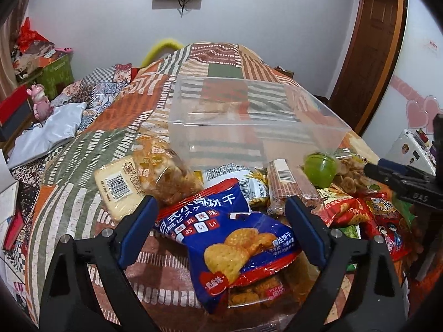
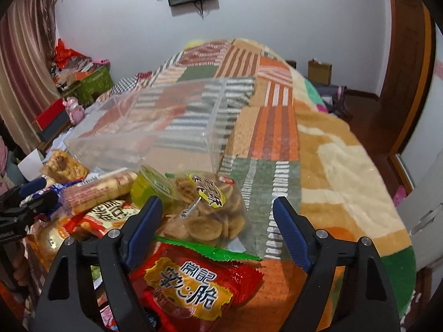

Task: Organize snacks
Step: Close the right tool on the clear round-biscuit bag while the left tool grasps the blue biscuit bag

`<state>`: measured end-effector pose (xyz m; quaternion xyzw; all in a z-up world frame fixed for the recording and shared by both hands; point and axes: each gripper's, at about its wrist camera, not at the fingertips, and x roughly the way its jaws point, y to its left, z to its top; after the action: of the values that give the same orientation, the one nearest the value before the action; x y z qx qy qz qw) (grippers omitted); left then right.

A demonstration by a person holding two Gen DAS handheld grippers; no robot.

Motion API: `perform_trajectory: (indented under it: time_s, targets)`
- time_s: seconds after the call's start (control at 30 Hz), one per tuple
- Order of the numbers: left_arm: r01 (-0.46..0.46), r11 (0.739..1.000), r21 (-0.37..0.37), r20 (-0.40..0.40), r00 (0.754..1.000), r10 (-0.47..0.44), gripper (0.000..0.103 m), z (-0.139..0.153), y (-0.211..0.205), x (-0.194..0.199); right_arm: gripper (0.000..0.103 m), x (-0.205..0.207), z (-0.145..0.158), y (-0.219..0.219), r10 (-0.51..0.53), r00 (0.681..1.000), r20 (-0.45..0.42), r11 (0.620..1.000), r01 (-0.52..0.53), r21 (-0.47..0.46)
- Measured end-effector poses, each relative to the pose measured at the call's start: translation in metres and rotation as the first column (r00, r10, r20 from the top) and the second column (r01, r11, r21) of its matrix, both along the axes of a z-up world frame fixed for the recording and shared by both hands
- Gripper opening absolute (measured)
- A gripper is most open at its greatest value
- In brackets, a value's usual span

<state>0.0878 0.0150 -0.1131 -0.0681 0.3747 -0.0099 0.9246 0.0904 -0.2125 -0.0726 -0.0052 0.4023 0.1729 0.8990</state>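
Note:
A pile of snack packets lies on a patchwork quilt in front of a clear plastic box, also seen from the right wrist. My left gripper is open and straddles a blue biscuit packet; the pads stand clear of its sides. My right gripper is open over a clear bag of round biscuits, with a red packet lying below it. A green jelly cup sits just left of that bag.
More snacks lie around: a cream packet with a barcode, a clear bag of crackers, a long wafer packet. A green storage box and a pink toy stand at the left. A wooden door is at the right.

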Motion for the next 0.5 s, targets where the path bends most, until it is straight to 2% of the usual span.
perform_trajectory:
  time_s: [0.2, 0.3, 0.4, 0.47, 0.5]
  targets:
    - [-0.001, 1.0, -0.03, -0.024, 1.0, 0.0, 0.094, -0.005, 0.007, 0.0, 0.08, 0.008, -0.012, 0.005, 0.022, 0.998, -0.053, 1.0, -0.023, -0.012]
    - [-0.002, 0.999, -0.039, -0.038, 0.999, 0.0, 0.087, -0.008, 0.012, -0.002, 0.08, 0.012, -0.015, 0.002, 0.027, 0.997, -0.077, 1.0, -0.028, -0.005]
    - [0.0, 0.999, -0.042, -0.051, 0.999, -0.002, 0.085, -0.01, 0.014, -0.004, 0.08, 0.016, -0.019, 0.001, 0.032, 0.995, -0.1, 0.999, -0.031, 0.004]
    - [0.004, 0.999, -0.04, -0.057, 0.998, -0.006, 0.085, -0.011, 0.013, -0.005, 0.077, 0.019, -0.022, -0.001, 0.036, 0.992, -0.124, 0.999, -0.033, 0.02]
    - [0.006, 0.999, -0.039, -0.061, 0.998, -0.008, 0.085, -0.012, 0.013, -0.004, 0.073, 0.02, -0.023, 0.0, 0.038, 0.99, -0.133, 0.999, -0.035, 0.024]
